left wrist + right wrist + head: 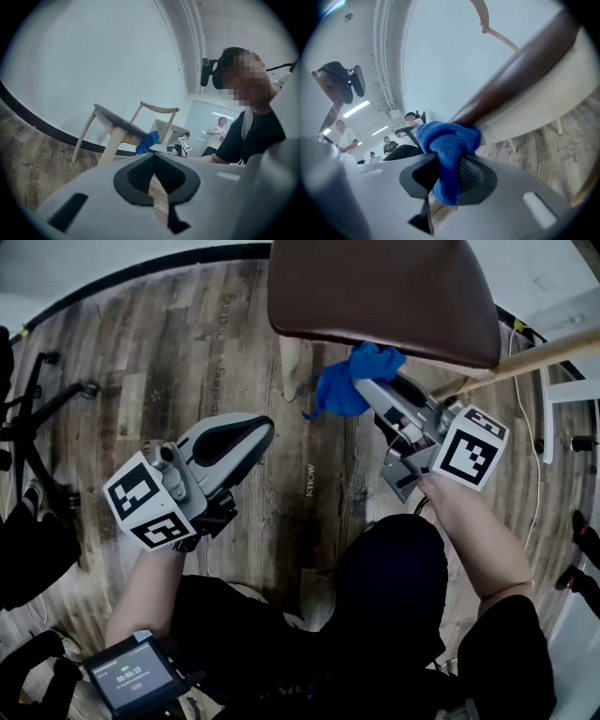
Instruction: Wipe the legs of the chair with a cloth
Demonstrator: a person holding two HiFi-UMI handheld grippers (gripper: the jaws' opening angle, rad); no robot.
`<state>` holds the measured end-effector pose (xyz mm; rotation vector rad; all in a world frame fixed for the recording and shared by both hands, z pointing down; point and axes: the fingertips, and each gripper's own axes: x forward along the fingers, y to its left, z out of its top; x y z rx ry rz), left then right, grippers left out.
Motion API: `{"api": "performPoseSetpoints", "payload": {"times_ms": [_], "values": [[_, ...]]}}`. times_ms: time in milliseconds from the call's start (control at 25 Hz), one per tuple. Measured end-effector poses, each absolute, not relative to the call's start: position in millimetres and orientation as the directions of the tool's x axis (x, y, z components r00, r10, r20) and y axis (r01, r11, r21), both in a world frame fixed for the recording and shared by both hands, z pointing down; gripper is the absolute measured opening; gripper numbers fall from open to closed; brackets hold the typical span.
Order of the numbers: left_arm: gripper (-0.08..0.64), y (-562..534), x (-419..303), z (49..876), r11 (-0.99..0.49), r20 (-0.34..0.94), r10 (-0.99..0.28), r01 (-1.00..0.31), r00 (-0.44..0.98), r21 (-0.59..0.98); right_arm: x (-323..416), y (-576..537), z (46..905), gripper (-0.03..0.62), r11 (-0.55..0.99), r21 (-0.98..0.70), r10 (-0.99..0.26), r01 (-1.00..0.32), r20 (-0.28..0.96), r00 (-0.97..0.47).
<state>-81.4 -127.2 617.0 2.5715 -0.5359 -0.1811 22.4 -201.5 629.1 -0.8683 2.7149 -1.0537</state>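
The blue cloth (345, 390) is pinched tight in the right tongs (367, 385), just under the front edge of the chair (384, 287) seat, near a pale chair leg (291, 364). The left tongs (255, 430) are closed on nothing, further from the chair. The wood floor (187, 352) says "know".

— How did the left tongs (255, 432) stand?
— Jaws together, nothing between them, pointing forward and to the right, with the bare left forearm (150, 592) behind.
— And the right tongs (367, 390)?
— Held further forward, angled up and left, jaws clamped on a blue cloth (349, 381). The right forearm (473, 540) reached out from a dark sleeve.
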Motion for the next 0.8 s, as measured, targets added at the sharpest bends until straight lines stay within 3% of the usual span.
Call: {"api": "performPoseSetpoints", "payload": {"times_ms": [240, 400, 800], "values": [[-0.002, -130.1, -69.6, 606.8, -0.806, -0.052, -0.394, -0.317, 0.918, 0.5, 159.7, -200.3, 621.3, 0.094, 0.383, -0.627, -0.784, -0.678, 0.167, -0.598], [-0.002, -126.4, -58.2, 607.3, -0.821, -0.034, -0.359, -0.299, 0.933, 0.487, 233.3, -195.8, 609.2, 0.093, 0.27, -0.632, -0.873, -0.726, 0.156, -0.461], [-0.002, -130.5, -76.7, 606.5, -0.821, -0.018, -0.408, -0.358, 0.913, 0.444, 217.1, -183.4, 583.3, 0.092, 0.358, -0.595, -0.868, -0.719, 0.072, -0.491]]}}
